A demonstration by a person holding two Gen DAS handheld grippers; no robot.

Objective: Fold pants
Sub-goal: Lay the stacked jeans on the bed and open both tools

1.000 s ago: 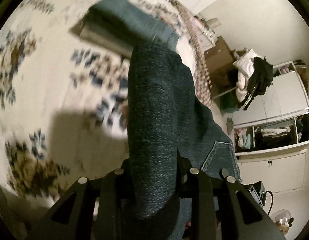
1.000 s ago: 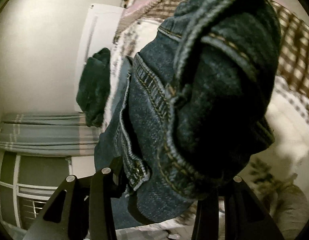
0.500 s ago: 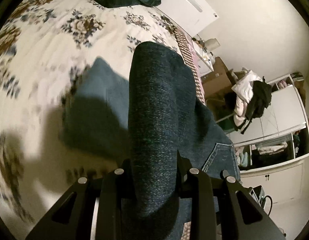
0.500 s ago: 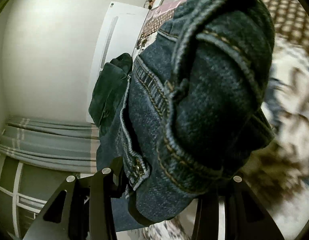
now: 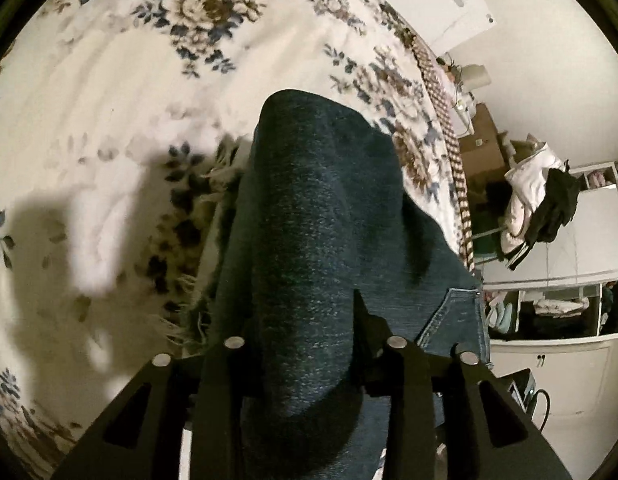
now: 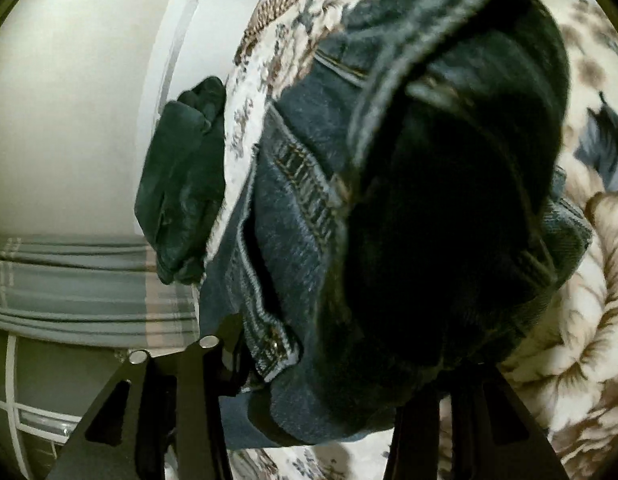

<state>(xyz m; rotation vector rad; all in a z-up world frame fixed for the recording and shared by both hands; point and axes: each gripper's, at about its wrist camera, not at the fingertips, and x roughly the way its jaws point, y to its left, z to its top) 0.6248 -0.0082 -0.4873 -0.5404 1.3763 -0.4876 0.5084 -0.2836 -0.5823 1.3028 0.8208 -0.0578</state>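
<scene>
Dark blue jeans [image 5: 317, 220] fill the left wrist view as a thick fold running up between the fingers of my left gripper [image 5: 305, 320]. A back pocket [image 5: 453, 316] shows on the right, and a frayed hem [image 5: 189, 320] rests on the floral bedcover [image 5: 109, 120]. The left jaws are opening with denim still packed between them. In the right wrist view the bunched waistband with its fly [image 6: 301, 208] bulges between the fingers of my right gripper [image 6: 333, 352]. Those jaws are opening too, and fabric hides the right finger.
A dark green garment [image 6: 181, 184] lies at the far edge of the bed, against a white door [image 6: 165, 80]. A wardrobe [image 5: 549, 320], a heap of clothes [image 5: 541, 192] and a cardboard box [image 5: 481, 152] stand beyond the bed. A striped curtain [image 6: 69, 280] hangs on the left.
Both grippers have carried the jeans across the bed and lower toward the cover. The fingers of both stand slightly wider apart. The lighter lower layer is now covered by the fold.
</scene>
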